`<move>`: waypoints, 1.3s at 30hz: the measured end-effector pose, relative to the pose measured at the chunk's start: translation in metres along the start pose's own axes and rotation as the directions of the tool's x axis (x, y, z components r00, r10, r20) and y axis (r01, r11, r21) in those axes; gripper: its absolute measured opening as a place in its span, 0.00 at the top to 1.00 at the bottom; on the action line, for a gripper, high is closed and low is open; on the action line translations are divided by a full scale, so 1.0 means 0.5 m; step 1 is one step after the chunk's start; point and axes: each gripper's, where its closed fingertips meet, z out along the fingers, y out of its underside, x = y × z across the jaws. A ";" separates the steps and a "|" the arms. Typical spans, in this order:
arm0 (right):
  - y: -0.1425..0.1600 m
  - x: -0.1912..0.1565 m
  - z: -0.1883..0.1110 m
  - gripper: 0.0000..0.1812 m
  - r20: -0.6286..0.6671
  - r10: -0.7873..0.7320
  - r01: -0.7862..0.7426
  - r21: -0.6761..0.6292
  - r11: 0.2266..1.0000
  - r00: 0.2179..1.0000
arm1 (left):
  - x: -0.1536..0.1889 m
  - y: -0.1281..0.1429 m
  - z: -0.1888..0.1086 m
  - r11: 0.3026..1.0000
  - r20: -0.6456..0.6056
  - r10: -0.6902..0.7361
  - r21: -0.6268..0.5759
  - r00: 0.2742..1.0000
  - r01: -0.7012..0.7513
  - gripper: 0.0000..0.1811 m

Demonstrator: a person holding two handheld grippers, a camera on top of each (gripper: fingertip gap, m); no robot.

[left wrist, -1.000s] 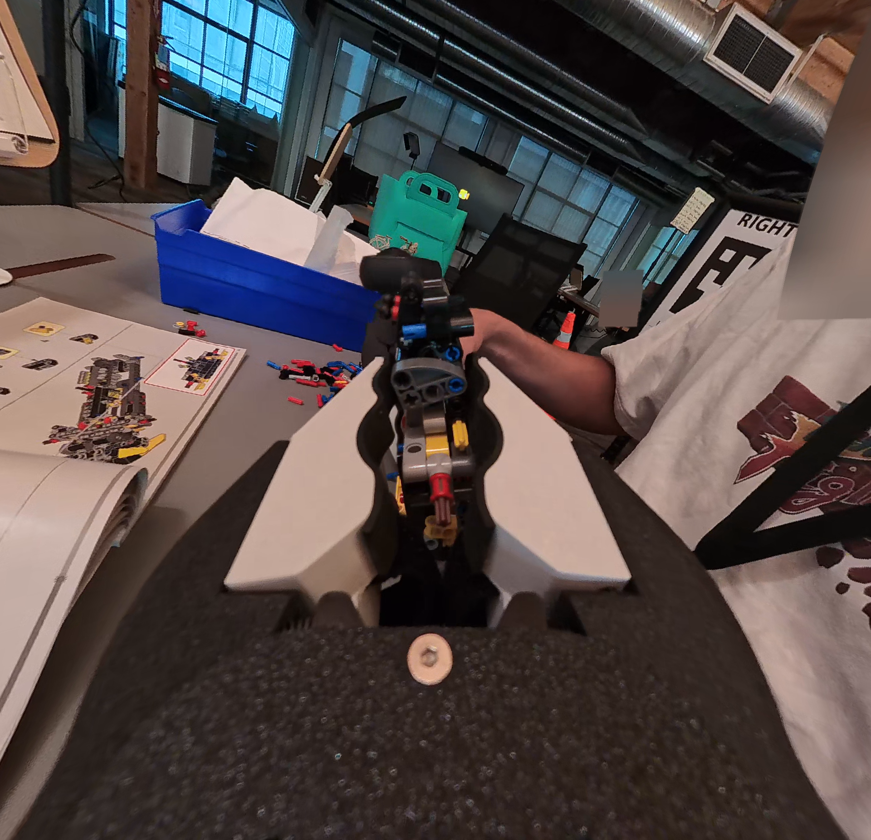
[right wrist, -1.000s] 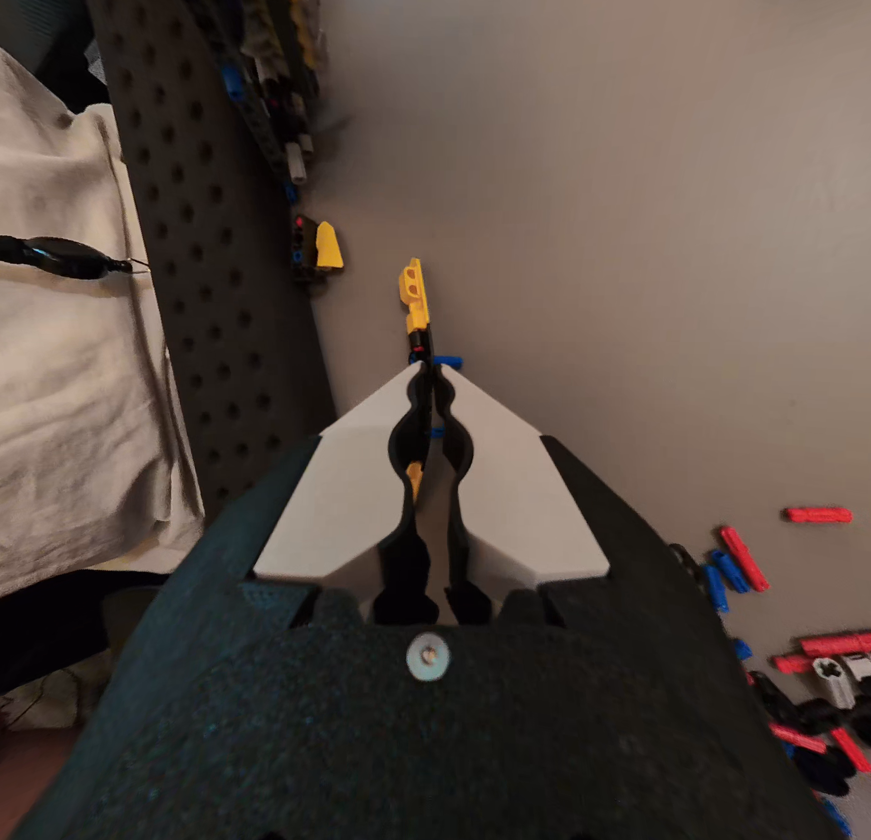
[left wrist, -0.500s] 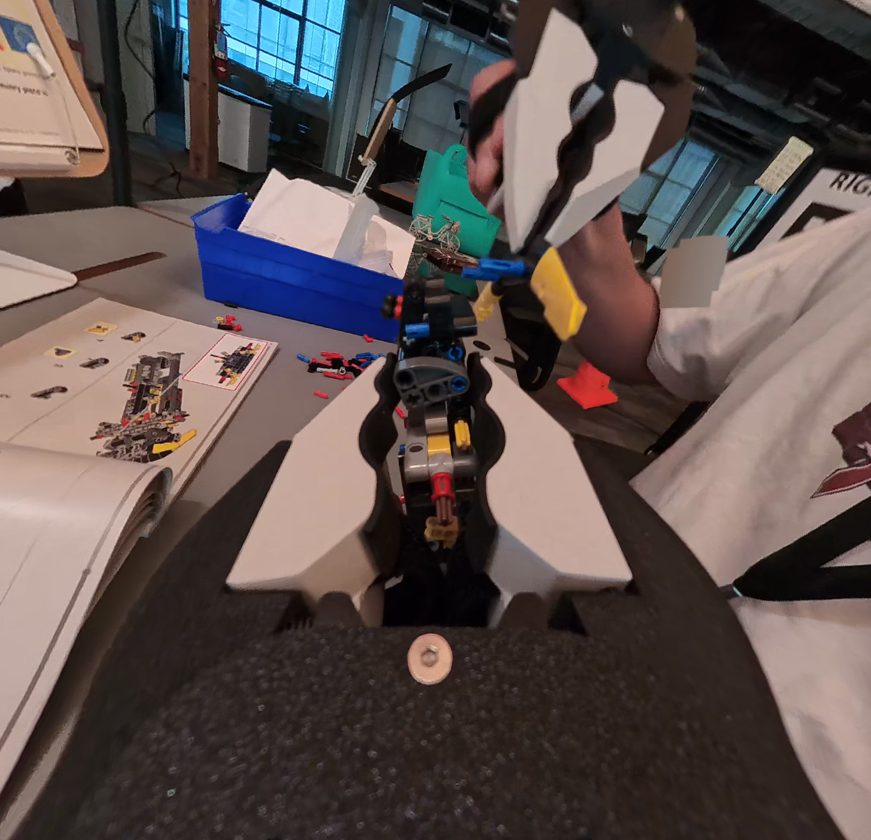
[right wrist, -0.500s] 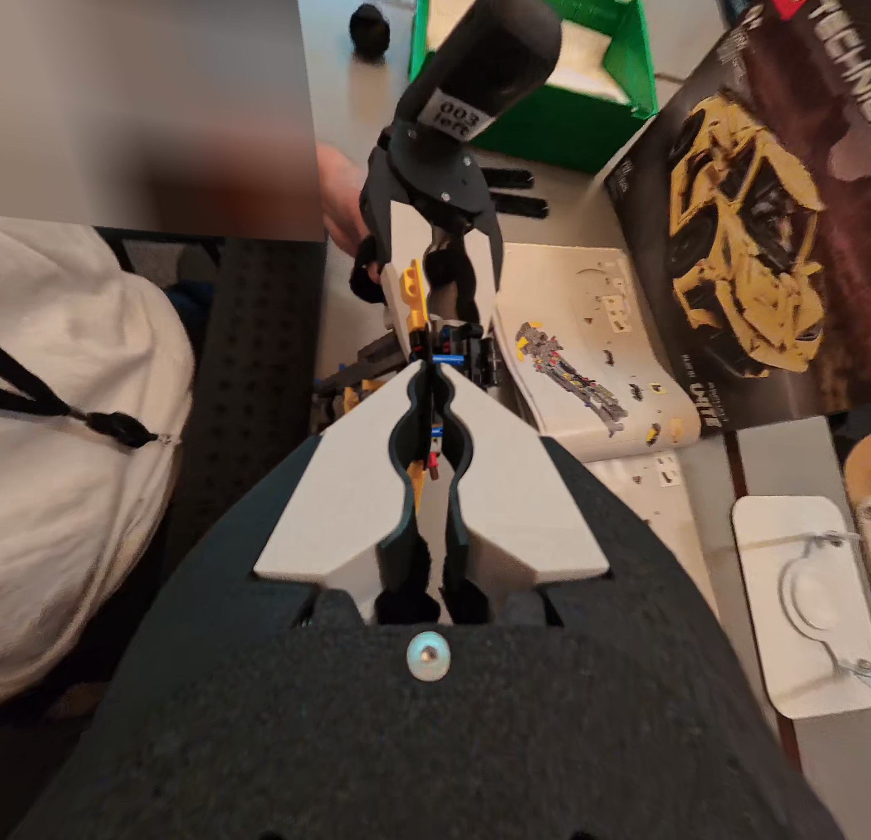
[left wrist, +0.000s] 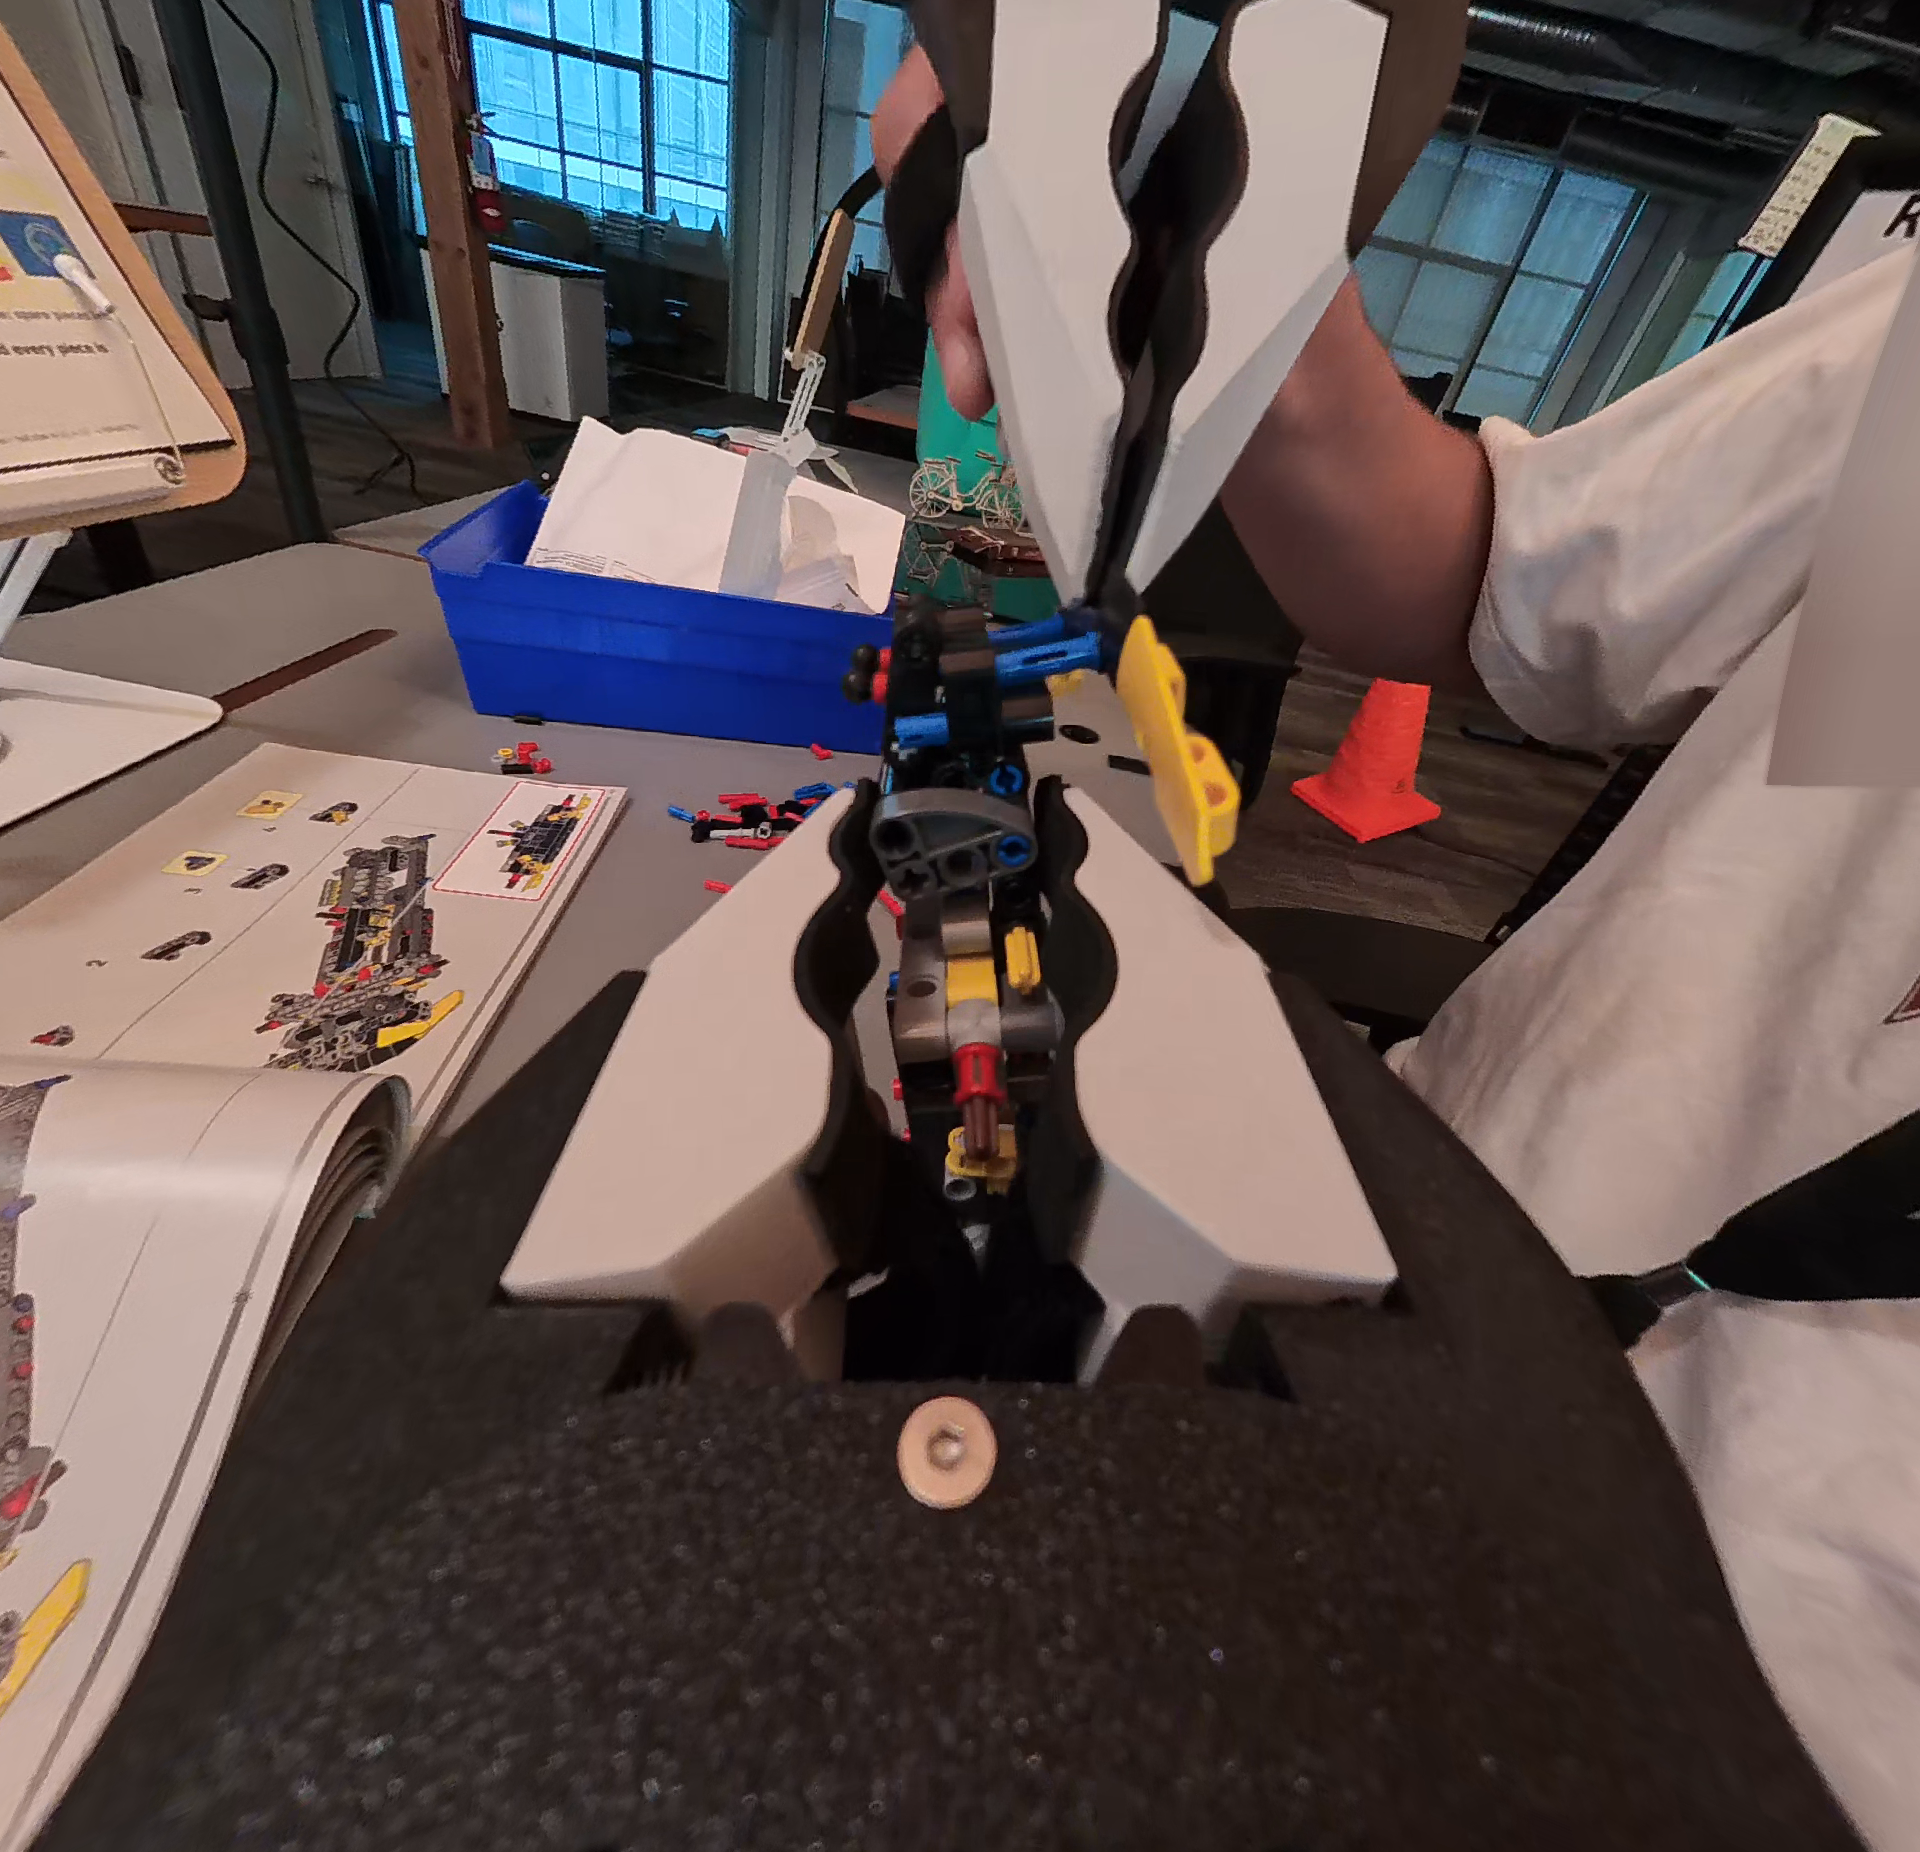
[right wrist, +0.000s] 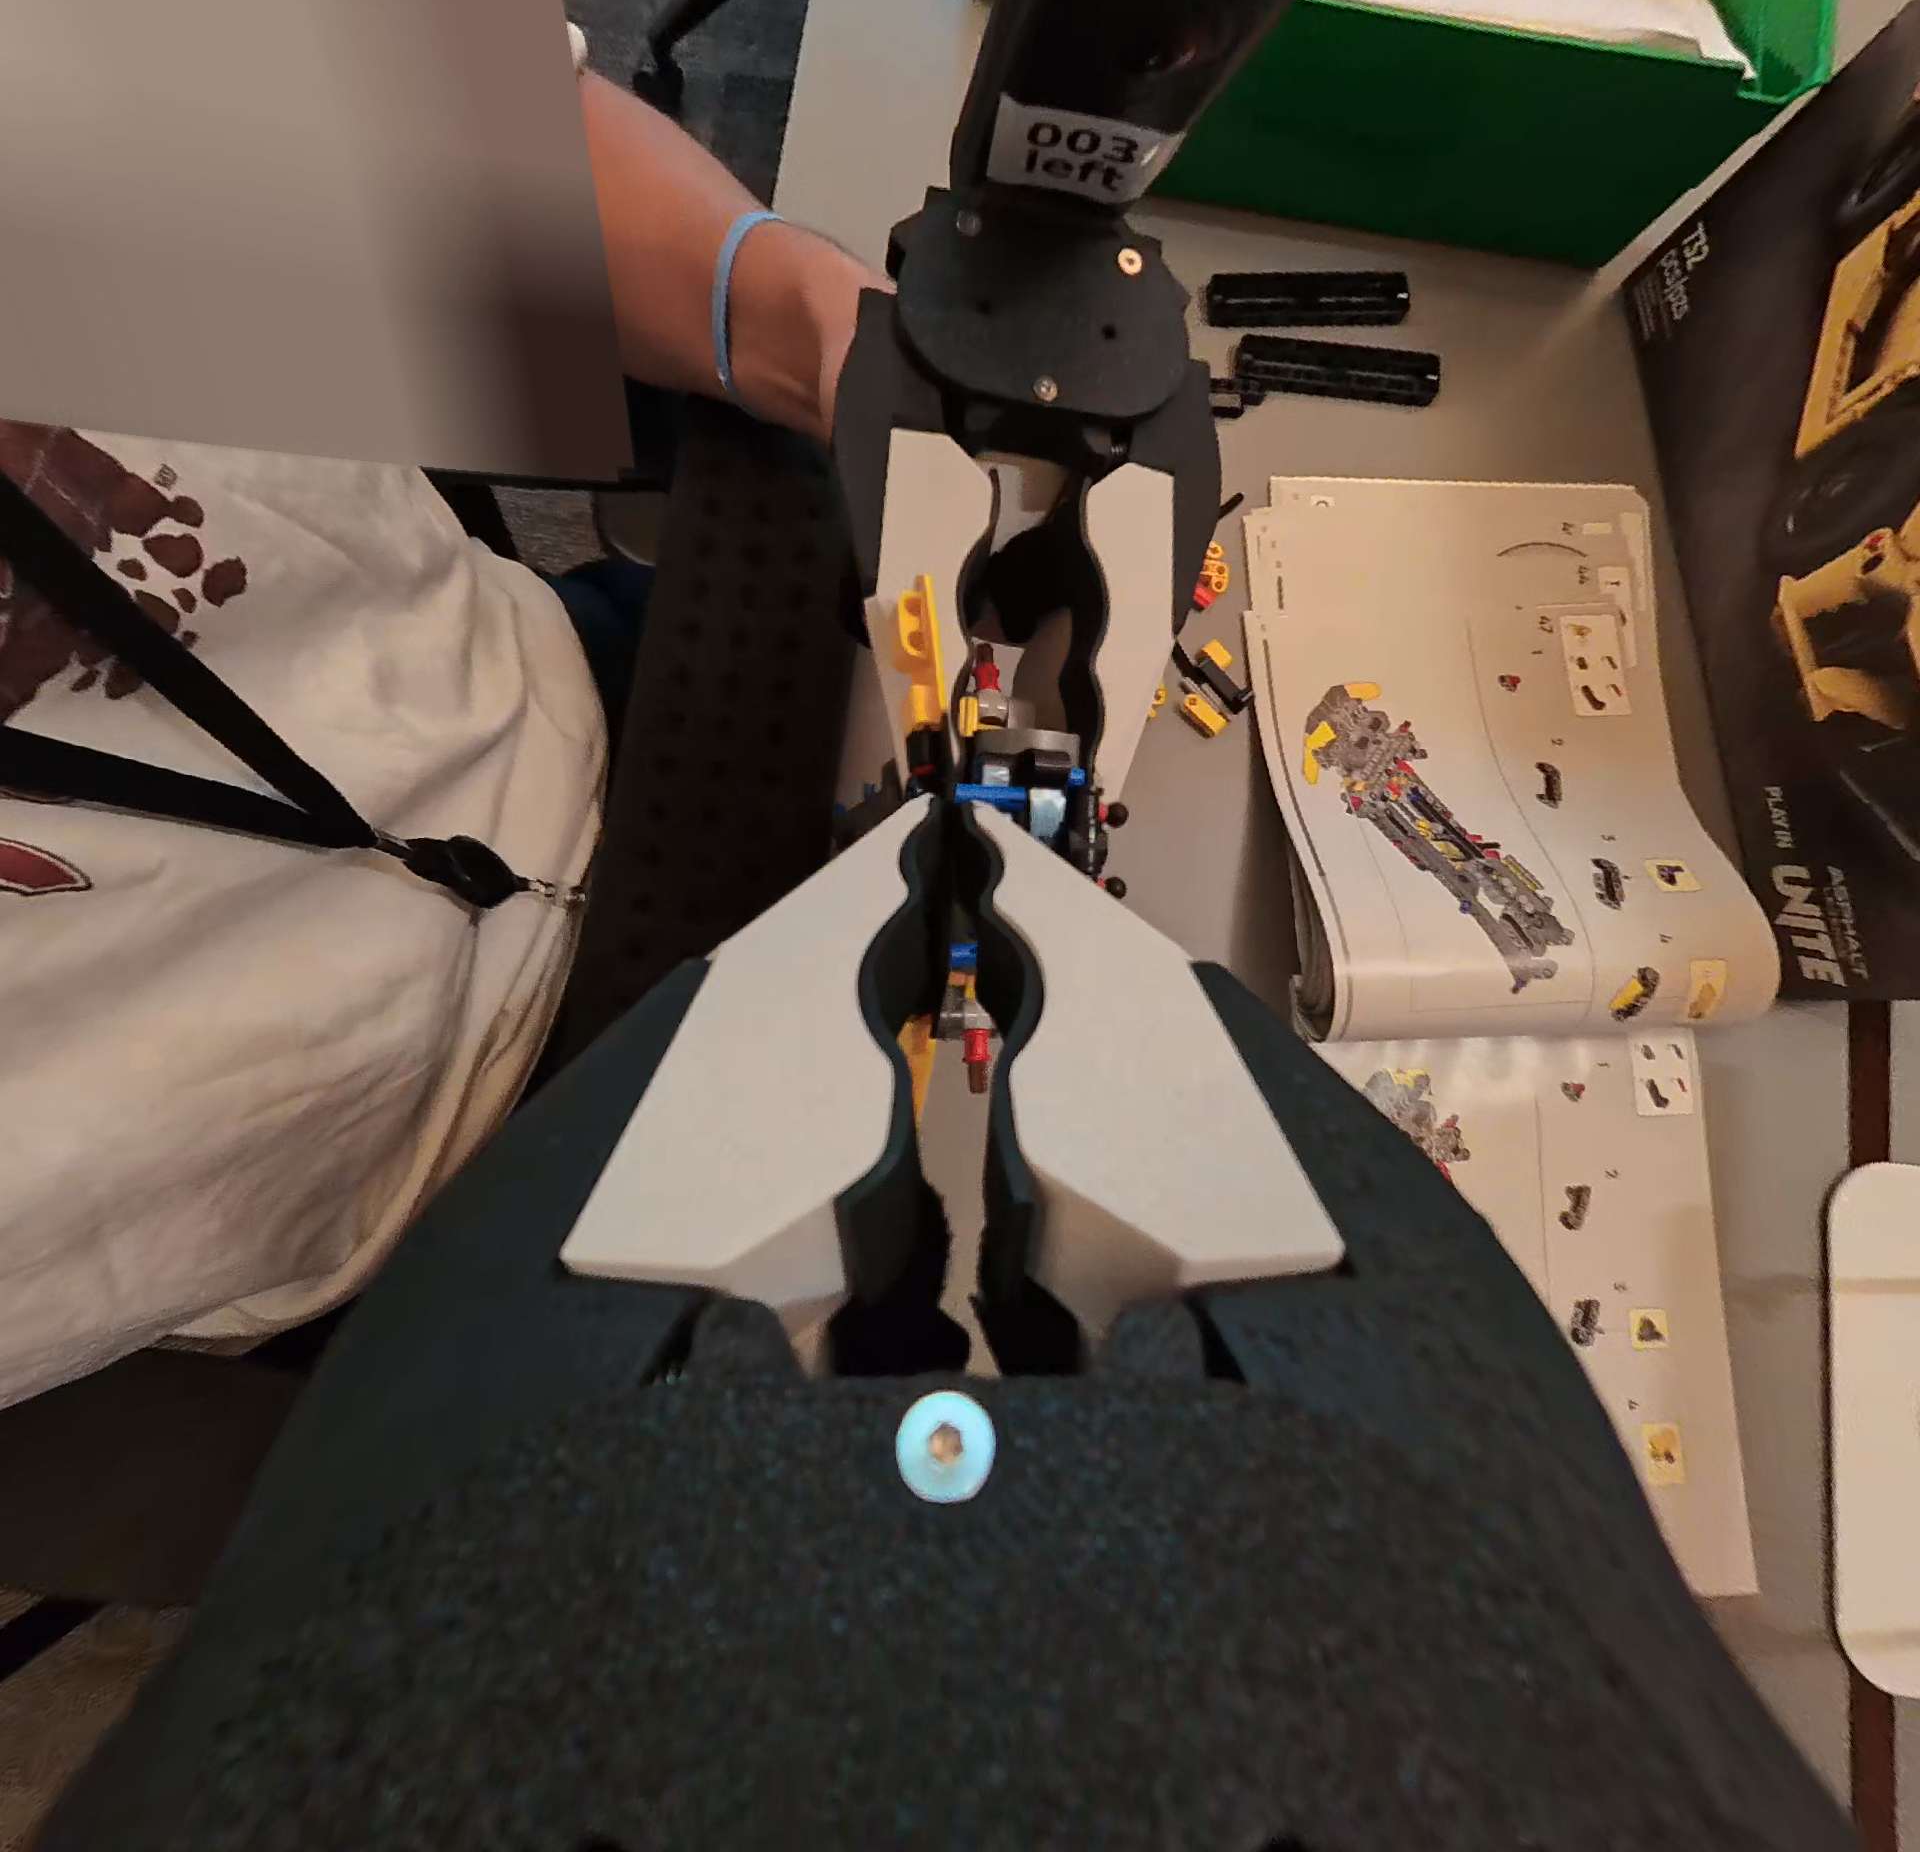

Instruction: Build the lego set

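Lego chassis assembly [left wrist: 961,929], a slim grey, black and yellow build, is sitting clamped between the fingers of the left tool [left wrist: 951,836], its long axis running along the fingers so that its far end is pointing away from that camera and sticking out past the fingertips, above the bench [left wrist: 312,639].

Going left to right in the left wrist view: an open instruction booklet [left wrist: 312,929] is lying on the bench; behind it a blue bin [left wrist: 644,649] is holding white paper; loose red, blue and black pins [left wrist: 748,815] are lying scattered in front of the bin. The right tool [left wrist: 1107,587] is reaching down from above, its fingers pressed together on a small sub-assembly of a blue pin [left wrist: 1044,649] and a yellow angled piece [left wrist: 1179,753]. The blue pin is lying crosswise to the chassis and meeting its far end, while the yellow piece is hanging down to the right. An orange cone [left wrist: 1371,763] is standing on the floor beyond.

In the right wrist view, the set's box [right wrist: 1787,514] is lying right of the booklet, and a green bin [right wrist: 1475,109] is sitting beyond.
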 end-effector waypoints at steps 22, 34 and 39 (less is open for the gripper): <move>-0.011 0.004 0.007 1.00 -0.014 -0.078 0.075 -0.118 0.990 0.997 | -0.002 0.000 0.001 1.000 0.017 0.008 -0.001 1.000 -0.008 0.85; -0.004 0.004 0.003 1.00 -0.051 -0.158 0.140 -0.252 0.958 0.986 | -0.003 0.000 0.003 0.999 0.062 0.054 -0.011 0.997 -0.054 0.85; -0.003 0.010 -0.002 1.00 -0.066 -0.159 0.134 -0.292 0.947 0.985 | -0.011 -0.001 0.006 0.996 0.116 0.092 -0.026 0.989 -0.090 0.85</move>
